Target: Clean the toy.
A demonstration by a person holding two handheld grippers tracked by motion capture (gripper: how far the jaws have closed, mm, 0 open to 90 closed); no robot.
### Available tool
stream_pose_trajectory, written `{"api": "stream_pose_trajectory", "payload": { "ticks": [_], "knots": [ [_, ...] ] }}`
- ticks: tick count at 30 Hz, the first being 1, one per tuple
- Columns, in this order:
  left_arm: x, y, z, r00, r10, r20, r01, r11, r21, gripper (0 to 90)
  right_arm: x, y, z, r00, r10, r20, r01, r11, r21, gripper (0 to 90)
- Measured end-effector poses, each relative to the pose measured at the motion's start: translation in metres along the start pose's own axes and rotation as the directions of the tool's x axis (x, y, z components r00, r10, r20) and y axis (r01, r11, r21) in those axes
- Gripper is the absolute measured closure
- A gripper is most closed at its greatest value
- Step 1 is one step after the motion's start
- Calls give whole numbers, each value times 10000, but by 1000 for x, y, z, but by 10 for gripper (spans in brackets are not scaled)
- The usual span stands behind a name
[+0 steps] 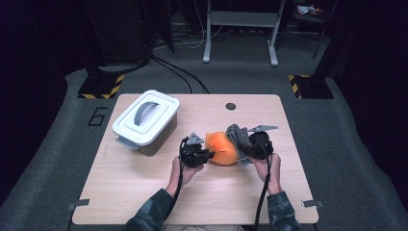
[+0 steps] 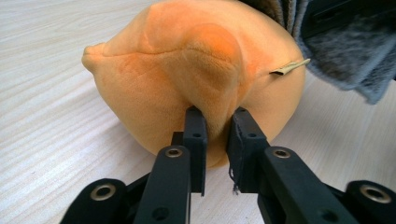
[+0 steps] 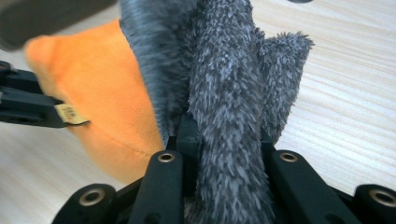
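An orange plush toy (image 1: 222,148) lies at the middle of the wooden table (image 1: 144,187). A grey fuzzy cloth (image 1: 238,134) rests against its right side. My left gripper (image 1: 208,155) is at the plush's left side. In the left gripper view it (image 2: 217,119) is shut on a fold of the orange plush (image 2: 196,60), which carries a small label (image 2: 289,67). My right gripper (image 1: 244,147) comes in from the right. In the right gripper view it (image 3: 229,128) is shut on the grey cloth (image 3: 229,70), with the plush (image 3: 102,107) just to the left.
A white lidded box (image 1: 146,120) with a grey handle stands at the table's back left. A small dark round hole (image 1: 231,106) sits near the far edge. Beyond the table lie grey floor, cables and a white stand frame (image 1: 240,21).
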State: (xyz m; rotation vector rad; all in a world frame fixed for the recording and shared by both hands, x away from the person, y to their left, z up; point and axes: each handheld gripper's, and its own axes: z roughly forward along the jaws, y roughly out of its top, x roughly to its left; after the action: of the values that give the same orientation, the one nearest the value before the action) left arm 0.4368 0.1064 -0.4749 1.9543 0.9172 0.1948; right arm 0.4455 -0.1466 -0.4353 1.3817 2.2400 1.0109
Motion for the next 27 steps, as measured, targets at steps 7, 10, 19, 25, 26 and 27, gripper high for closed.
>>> {"api": "stream_pose_trajectory", "payload": {
  "ticks": [7, 10, 19, 25, 26, 27],
  "knots": [
    [-2, -4, -4, 9984, 497, -267, -499, 9987, -68, 584, -6, 3, 7, 9995, 307, -22, -307, 9995, 76, 738],
    [-4, -7, -3, 9940, 931, -577, -929, 9957, 61, 545, -7, 5, 7, 9997, 236, 1, -236, 9996, 154, 738],
    [-16, -9, 8, 9672, 2255, -1172, -2216, 9741, 452, 648, -11, 9, 12, 9979, 642, -29, -641, 9972, 397, 738],
    [-12, -4, 9, 9801, 1716, -999, -1702, 9851, 226, 817, -12, 8, 10, 9983, 564, 130, -567, 9982, 208, 738],
    [-11, -3, 8, 9821, 1647, -916, -1630, 9863, 259, 826, -13, 8, 8, 9982, 598, 96, -599, 9981, 111, 738],
    [-9, 1, 7, 9909, 1162, -675, -1155, 9932, 139, 831, -14, 8, 2, 9989, 444, 141, -444, 9990, 25, 738]
  ]
}}
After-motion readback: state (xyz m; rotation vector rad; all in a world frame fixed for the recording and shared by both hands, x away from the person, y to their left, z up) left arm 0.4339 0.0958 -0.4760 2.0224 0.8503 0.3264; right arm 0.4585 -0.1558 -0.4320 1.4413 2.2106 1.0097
